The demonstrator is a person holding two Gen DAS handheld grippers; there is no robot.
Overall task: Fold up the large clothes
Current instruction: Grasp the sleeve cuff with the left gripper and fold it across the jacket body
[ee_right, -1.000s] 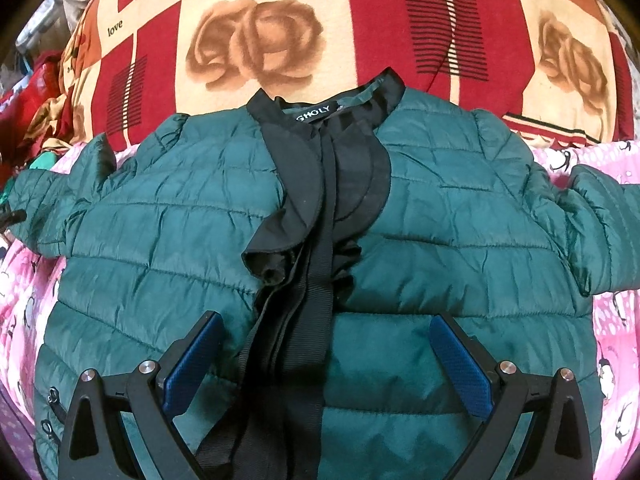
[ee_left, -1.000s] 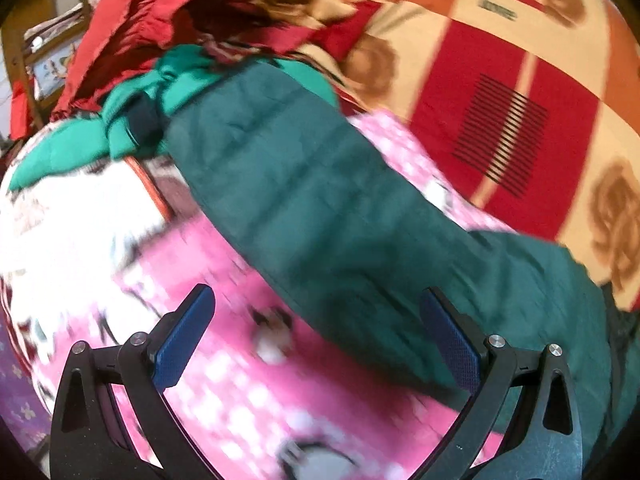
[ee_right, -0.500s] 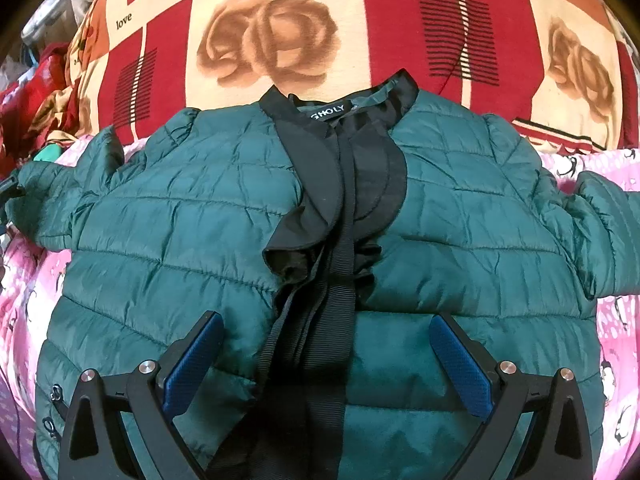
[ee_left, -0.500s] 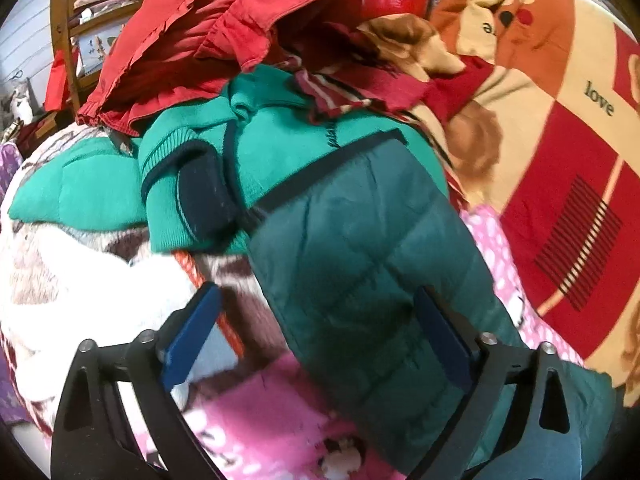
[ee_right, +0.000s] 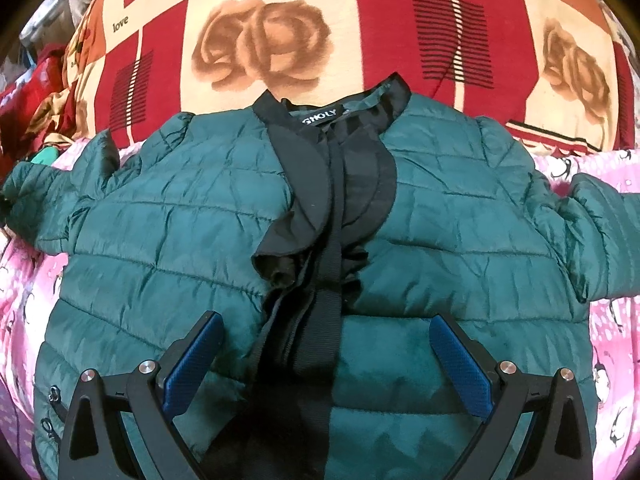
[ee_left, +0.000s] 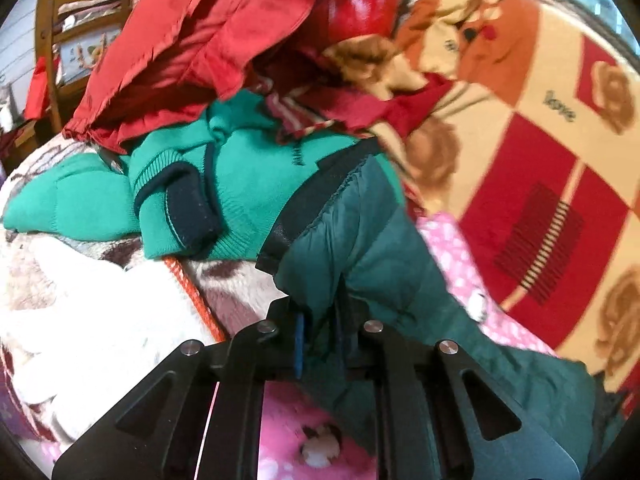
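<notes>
A dark green quilted jacket (ee_right: 168, 248) with black collar and front trim lies face up on the bed, sleeves spread to both sides. My left gripper (ee_left: 318, 336) is shut on the jacket's left sleeve (ee_left: 360, 240), close to its black cuff (ee_left: 316, 196). The same sleeve shows at the far left of the right wrist view (ee_right: 36, 200). My right gripper (ee_right: 326, 364) is open and empty, hovering over the jacket's lower front, its blue pads (ee_right: 192, 364) either side of the black placket.
A red-and-cream rose-patterned blanket (ee_right: 264, 40) lies behind the jacket. A pink printed sheet (ee_right: 612, 332) is underneath. A pile of clothes sits to the left: a bright green sweater (ee_left: 240, 184), red garments (ee_left: 192, 40) and a white fleece (ee_left: 92, 312).
My left gripper moved along the sleeve toward the cuff and closed on it. My right gripper stayed open over the jacket front, barely moving.
</notes>
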